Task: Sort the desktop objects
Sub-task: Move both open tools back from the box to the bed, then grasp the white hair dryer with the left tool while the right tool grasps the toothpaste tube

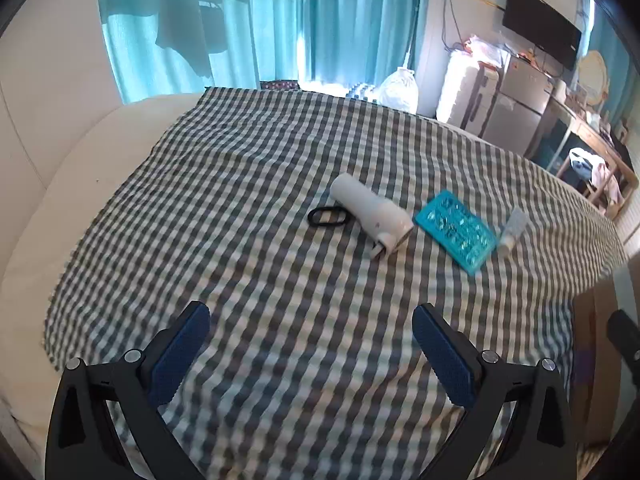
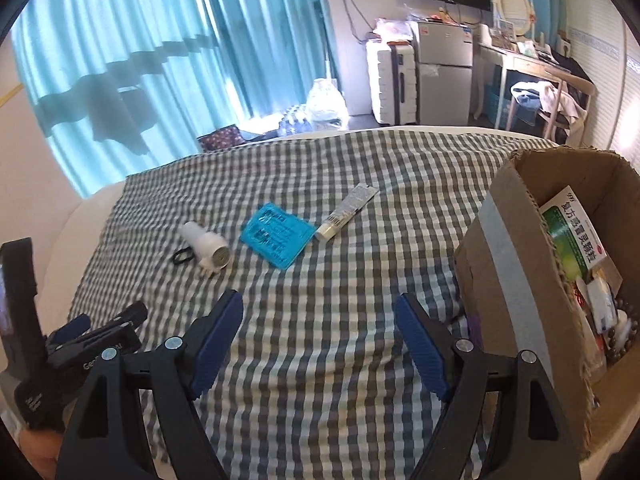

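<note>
Right of the right gripper (image 2: pixel 319 340), the cardboard box (image 2: pixel 520 264) is running off the picture's edge, its walls hiding most of its contents; print on the green medicine carton (image 2: pixel 572 236) is blurring. Left, the left gripper (image 2: pixel 96 326) is showing only partly, jaws unreadable.

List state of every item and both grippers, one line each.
left gripper: open, empty, above the cloth
right gripper: open, empty
white cylinder device: lying on its side
black loop: flat, touching the device
teal packet: lying flat
small tube: lying flat, cap on
cardboard box: open top, items inside
green medicine box: leaning inside the box
</note>
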The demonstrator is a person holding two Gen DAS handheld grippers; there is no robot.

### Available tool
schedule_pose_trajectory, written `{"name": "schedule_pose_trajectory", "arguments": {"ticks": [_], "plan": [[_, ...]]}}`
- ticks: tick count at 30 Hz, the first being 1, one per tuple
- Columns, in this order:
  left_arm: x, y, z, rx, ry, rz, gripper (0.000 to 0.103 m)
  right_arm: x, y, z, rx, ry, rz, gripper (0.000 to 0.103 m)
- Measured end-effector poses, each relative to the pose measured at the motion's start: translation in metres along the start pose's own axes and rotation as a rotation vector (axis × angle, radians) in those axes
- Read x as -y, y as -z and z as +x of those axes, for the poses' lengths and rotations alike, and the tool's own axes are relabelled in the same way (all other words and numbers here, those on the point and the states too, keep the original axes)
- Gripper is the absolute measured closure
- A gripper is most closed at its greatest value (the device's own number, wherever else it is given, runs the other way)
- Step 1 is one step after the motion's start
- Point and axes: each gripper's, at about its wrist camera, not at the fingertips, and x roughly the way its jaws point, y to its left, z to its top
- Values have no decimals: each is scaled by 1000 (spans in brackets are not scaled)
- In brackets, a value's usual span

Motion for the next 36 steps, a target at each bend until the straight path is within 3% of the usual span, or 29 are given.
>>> {"name": "schedule_pose_trajectory", "arguments": {"ticks": [5, 9, 14, 16, 18, 20, 21, 22, 23, 24, 26, 28, 36], "plan": [[21, -28, 38, -14, 29, -59, 0, 2, -24, 50, -9, 20, 33, 25], [40, -46, 73, -37, 8, -72, 0, 3, -42, 99, -46, 27, 60, 25], [47, -58, 111, -62, 14, -126, 0, 13, -60, 154, -84, 40, 116, 31], [48, -60, 125, -86, 25, -153, 0, 16, -65, 169, -89, 60, 140, 34], [50, -60, 137, -107, 23, -162, 0, 21, -68, 190, -132, 90, 156, 48], [52, -59, 145, -120, 18, -153, 2, 29, -66, 207, -181, 91, 166, 51], [52, -58, 147, -121, 34, -141, 8, 31, -64, 206, -168, 86, 160, 55], [52, -58, 149, -128, 46, -119, 40, 30, -63, 203, -163, 86, 129, 58], [53, -57, 152, -154, 53, -78, 49, 31, -62, 200, -163, 77, 104, 71], [55, -55, 152, -155, 52, -29, 49, 34, -59, 197, -163, 60, 93, 77], [49, -52, 144, -146, 81, -9, 50, 41, -51, 188, -182, 25, 73, 80], [37, -45, 136, -168, 121, -36, 50, 44, -39, 171, -194, 12, 46, 80], [0, -1, 86, -187, 113, 4, 50, 41, 31, 114, -261, -23, 12, 81]]}}
